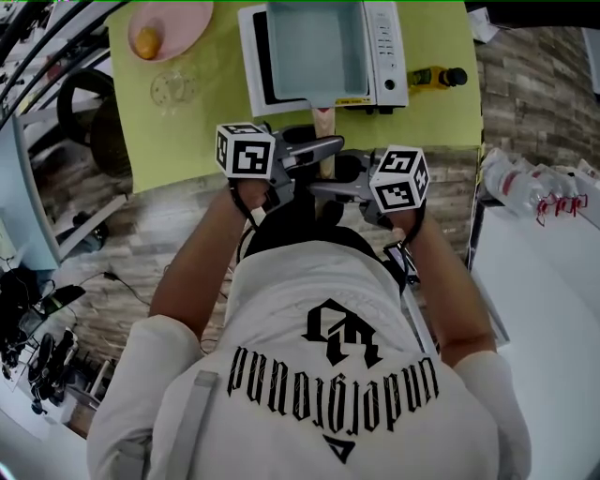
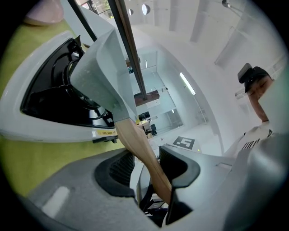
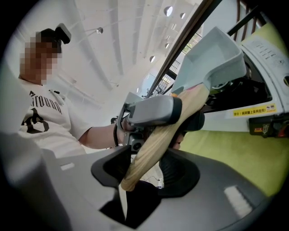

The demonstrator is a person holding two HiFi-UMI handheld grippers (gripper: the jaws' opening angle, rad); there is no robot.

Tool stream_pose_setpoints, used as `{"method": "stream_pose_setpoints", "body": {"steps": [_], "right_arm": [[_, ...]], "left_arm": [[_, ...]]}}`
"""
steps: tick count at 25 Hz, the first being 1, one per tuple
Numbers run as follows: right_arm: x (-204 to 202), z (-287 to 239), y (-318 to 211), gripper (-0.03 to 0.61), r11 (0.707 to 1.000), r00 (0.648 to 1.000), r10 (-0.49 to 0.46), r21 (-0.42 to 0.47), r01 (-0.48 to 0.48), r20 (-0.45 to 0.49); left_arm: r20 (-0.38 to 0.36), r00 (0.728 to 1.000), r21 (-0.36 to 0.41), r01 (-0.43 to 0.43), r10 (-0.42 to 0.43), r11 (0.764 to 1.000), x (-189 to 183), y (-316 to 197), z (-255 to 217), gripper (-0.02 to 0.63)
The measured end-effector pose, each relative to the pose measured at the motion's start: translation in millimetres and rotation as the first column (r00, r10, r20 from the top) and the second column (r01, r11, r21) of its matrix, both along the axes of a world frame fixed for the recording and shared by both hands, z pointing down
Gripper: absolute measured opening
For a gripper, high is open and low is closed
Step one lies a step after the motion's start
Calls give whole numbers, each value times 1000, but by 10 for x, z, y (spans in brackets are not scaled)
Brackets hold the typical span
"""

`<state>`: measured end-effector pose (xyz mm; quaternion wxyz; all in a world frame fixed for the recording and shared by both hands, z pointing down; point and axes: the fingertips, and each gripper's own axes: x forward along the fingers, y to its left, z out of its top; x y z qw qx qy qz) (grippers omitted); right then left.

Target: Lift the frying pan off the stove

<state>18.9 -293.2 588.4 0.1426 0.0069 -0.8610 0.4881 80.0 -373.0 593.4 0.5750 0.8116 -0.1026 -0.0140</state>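
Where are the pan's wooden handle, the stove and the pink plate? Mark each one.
wooden handle (image 2: 133, 135): left gripper view, middle of its shaft.
stove (image 1: 386, 47): head view, control panel on its right side.
pink plate (image 1: 183, 28): head view, bare right half of its surface.

The square, pale grey-blue frying pan (image 1: 317, 52) is over the black top of the white stove (image 1: 389, 56), far and central, its tan wooden handle (image 1: 323, 119) pointing toward the near side.
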Motion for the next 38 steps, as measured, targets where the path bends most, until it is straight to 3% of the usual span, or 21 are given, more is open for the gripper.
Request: {"method": "stream_pose_setpoints", "body": {"steps": [18, 32, 38], "right_arm": [[246, -569, 982, 198, 993, 1000, -19, 113, 17, 19], [527, -1101, 1948, 199, 973, 999, -44, 227, 37, 27], [609, -1275, 2430, 201, 967, 995, -87, 242, 75, 39]], "left_arm": [[-10, 1000, 110, 10, -9, 994, 252, 985, -651, 186], [2, 999, 228, 33, -35, 973, 524, 1935, -1269, 186], [0, 997, 239, 71, -73, 968, 571, 2393, -1443, 187]]}}
